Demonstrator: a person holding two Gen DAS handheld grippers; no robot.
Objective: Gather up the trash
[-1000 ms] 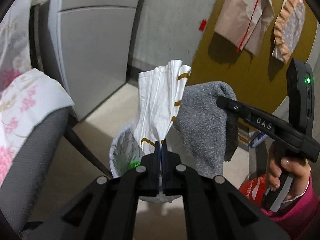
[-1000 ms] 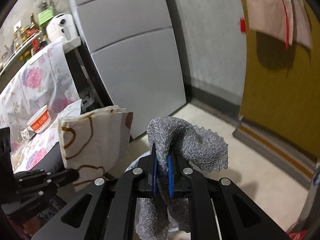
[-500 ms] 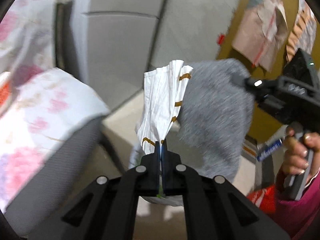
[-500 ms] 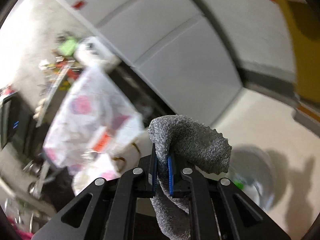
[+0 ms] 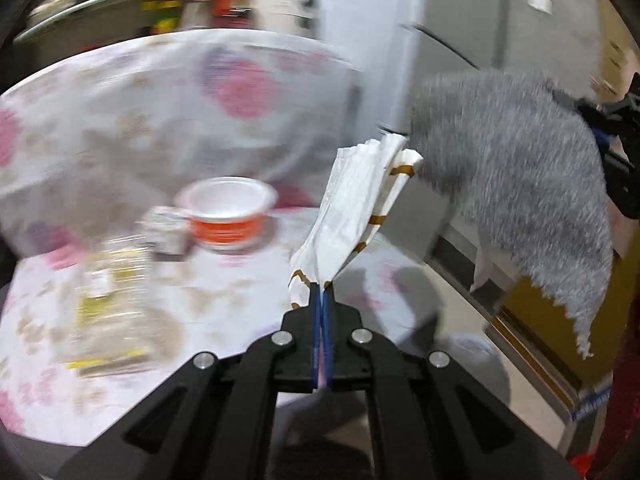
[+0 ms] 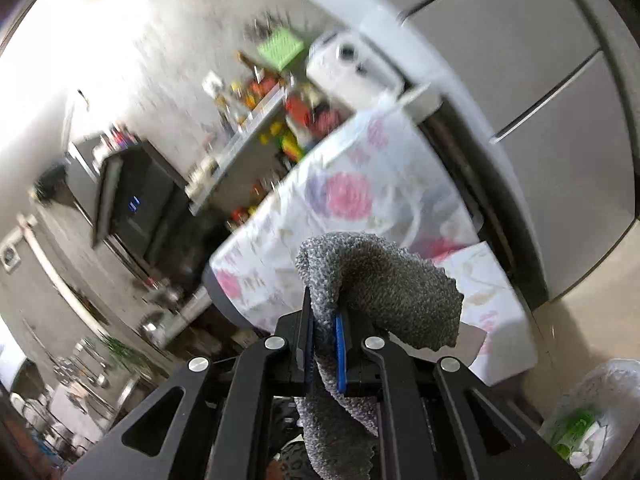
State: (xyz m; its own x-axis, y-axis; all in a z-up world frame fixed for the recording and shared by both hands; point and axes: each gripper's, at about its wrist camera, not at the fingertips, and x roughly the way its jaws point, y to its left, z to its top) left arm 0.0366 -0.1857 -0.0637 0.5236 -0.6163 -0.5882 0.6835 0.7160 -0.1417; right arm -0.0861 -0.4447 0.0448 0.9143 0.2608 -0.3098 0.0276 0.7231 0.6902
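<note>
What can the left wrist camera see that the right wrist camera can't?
Only the left wrist view shows the white paper pinched in the left gripper, plus the red-and-white bowl on the flowered cloth. Only the right wrist view shows the plastic bag on the floor and the right gripper shut on the grey cloth. Both show that grey cloth and the flowered cloth.

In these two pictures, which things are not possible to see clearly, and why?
- Left wrist view: the flat packet and small box on the table are motion-blurred; print unreadable.
- Left wrist view: the right gripper is mostly cut off by the edge, behind the grey cloth.
- Right wrist view: shelf items are blurred; the bag is cut off.
</note>
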